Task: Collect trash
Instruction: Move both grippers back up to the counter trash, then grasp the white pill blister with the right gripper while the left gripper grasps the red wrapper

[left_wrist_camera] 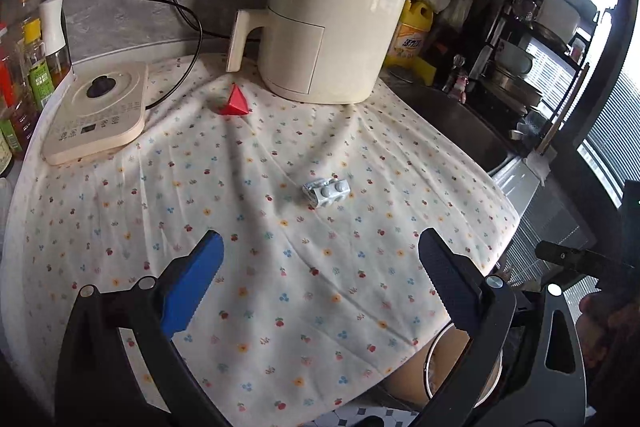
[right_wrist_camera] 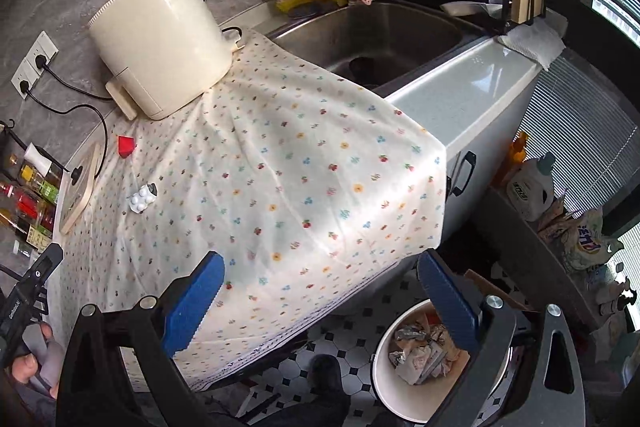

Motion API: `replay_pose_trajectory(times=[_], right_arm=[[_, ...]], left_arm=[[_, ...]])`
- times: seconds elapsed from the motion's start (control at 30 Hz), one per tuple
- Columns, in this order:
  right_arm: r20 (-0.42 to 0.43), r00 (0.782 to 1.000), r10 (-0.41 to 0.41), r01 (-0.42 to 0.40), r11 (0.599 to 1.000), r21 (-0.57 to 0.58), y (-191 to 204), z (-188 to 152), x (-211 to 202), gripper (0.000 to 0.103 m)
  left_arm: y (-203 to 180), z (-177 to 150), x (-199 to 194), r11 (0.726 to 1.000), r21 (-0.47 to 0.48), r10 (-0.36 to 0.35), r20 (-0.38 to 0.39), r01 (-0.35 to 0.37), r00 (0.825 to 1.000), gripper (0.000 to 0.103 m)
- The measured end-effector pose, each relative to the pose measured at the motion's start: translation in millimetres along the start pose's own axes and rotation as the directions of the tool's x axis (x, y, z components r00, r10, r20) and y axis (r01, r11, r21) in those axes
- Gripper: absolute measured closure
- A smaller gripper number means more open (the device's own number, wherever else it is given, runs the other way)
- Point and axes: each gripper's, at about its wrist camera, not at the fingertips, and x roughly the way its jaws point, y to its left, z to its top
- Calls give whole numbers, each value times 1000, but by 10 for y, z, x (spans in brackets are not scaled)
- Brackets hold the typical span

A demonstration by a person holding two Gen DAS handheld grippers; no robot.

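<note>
Two scraps are still lying on the flowered cloth point(left_wrist_camera: 280, 287): a red paper wedge point(left_wrist_camera: 235, 101) toward the upper left, tip pointing up-frame, and a pill sheet point(left_wrist_camera: 326, 191) at centre, its long side running left to right, tilted slightly. Both the left gripper point(left_wrist_camera: 320, 275) and right gripper point(right_wrist_camera: 318, 291) are gaping wide, carrying nothing. At lower right, the bin point(right_wrist_camera: 384, 383) is already holding crumpled wrappers.

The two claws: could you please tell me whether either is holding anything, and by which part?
Nothing is held. The left claw and right claw both stand open and empty above the floral cloth.
</note>
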Motion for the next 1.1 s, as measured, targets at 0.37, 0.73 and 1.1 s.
replay_pose_trajectory(times=[0.37, 0.73, 1.1], right_arm=[[28, 998, 59, -57, 996, -72, 963, 141, 330, 8], [7, 995, 100, -96, 968, -231, 1851, 197, 760, 12], [-79, 994, 72, -95, 938, -334, 2342, 205, 1359, 29]], left_arm=[[626, 369, 278, 1000, 21, 15, 10, -15, 1000, 6], [1040, 581, 532, 1000, 22, 16, -11, -16, 1000, 6], [1247, 718, 856, 999, 31, -6, -39, 7, 999, 6]])
